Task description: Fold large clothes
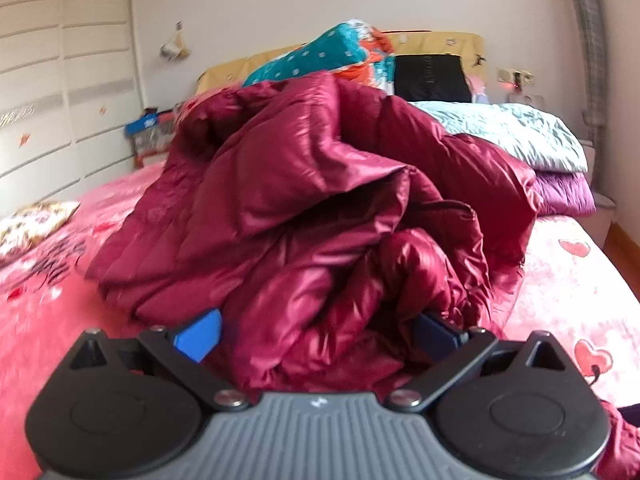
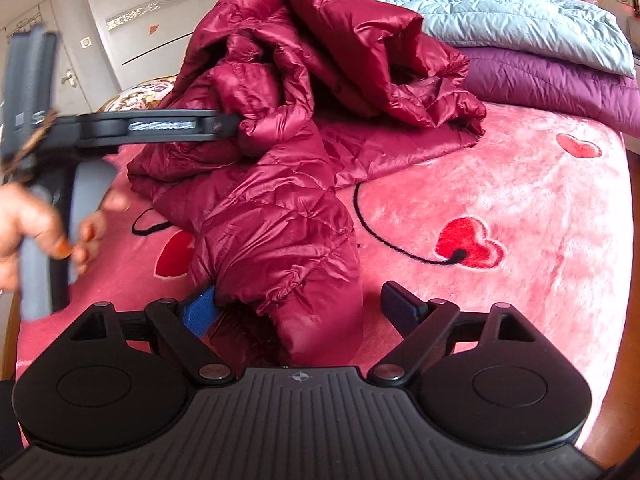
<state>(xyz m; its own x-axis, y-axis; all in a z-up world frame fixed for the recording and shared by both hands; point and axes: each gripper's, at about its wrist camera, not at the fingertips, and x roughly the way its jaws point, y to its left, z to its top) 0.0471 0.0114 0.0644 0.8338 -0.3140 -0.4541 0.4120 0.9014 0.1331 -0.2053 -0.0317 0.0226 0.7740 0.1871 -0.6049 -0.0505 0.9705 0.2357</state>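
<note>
A shiny burgundy down jacket (image 1: 304, 184) lies crumpled in a heap on the pink heart-print bedspread (image 2: 520, 208). My left gripper (image 1: 318, 328) is open, its blue pads (image 1: 198, 334) wide apart with a bunched fold of the jacket pressed between them. From the right wrist view the left gripper (image 2: 234, 124) shows side-on, held by a hand (image 2: 24, 224), its tip against the jacket's upper left part. My right gripper (image 2: 300, 304) is open over a sleeve (image 2: 280, 248) that points toward me. The cuff sits between the fingers, touching the left pad (image 2: 200, 314).
Folded light-blue (image 2: 520, 28) and purple (image 2: 560, 80) down jackets are stacked at the back right. A black cord (image 2: 384, 240) lies on the bedspread right of the sleeve. Pillows (image 1: 332, 54) lean on the headboard, with a white wardrobe (image 1: 60, 80) to the left. The bed edge (image 2: 624, 280) runs along the right.
</note>
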